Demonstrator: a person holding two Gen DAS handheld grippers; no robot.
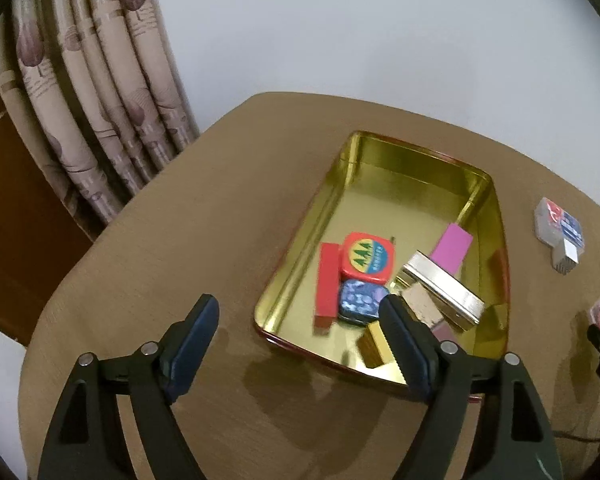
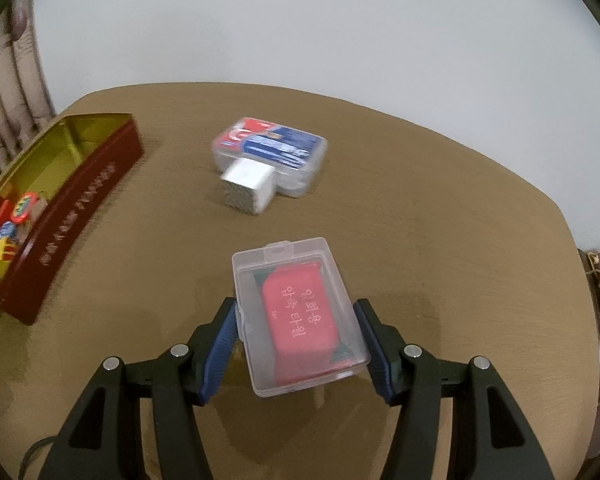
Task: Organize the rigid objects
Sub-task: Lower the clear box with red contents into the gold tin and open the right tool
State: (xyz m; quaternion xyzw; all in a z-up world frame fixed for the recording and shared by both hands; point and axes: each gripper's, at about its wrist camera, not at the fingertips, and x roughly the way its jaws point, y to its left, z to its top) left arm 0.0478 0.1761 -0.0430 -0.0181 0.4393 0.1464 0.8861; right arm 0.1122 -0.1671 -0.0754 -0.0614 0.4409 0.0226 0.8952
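My right gripper is shut on a clear plastic box with a red packet inside, its pads pressing on the box's two long sides just above the table. My left gripper is open and holds nothing, over the near left corner of the gold-lined tin. The tin holds a red AAA tin, a blue tin, a red block, a pink block, a silver box and a gold block.
A clear card case with a white cube against it lies farther back on the round brown table. The tin's dark red outer wall is at the left in the right wrist view. Curtains hang behind the table.
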